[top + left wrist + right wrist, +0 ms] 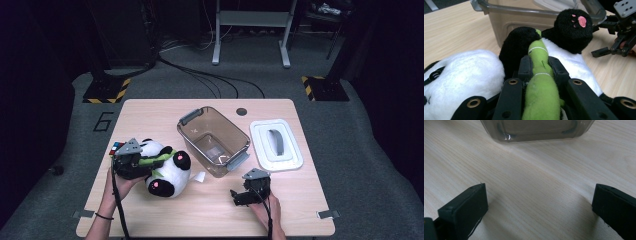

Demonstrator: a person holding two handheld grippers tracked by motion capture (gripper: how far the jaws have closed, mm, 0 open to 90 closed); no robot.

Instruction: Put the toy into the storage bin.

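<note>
A black and white panda plush (170,175) lies on the wooden table (210,210) at the left, hugging a green bamboo stalk (541,92). My left gripper (159,160) reaches over the panda and is shut on that stalk; in the left gripper view the jaws of this gripper (540,63) press on both sides of the green cloth. The panda's head (471,72) lies to the left of the jaws and a black paw with pink pads (574,30) lies beyond them. My right gripper (236,196) rests low over bare table near the front, open, with nothing between the fingers (474,202).
A clear brown bin (235,135) stands mid-table, just right of the panda. Its white lid (276,145) lies further right. A coloured puzzle cube (116,148) sits behind the left gripper. A small white tag (199,176) lies beside the panda.
</note>
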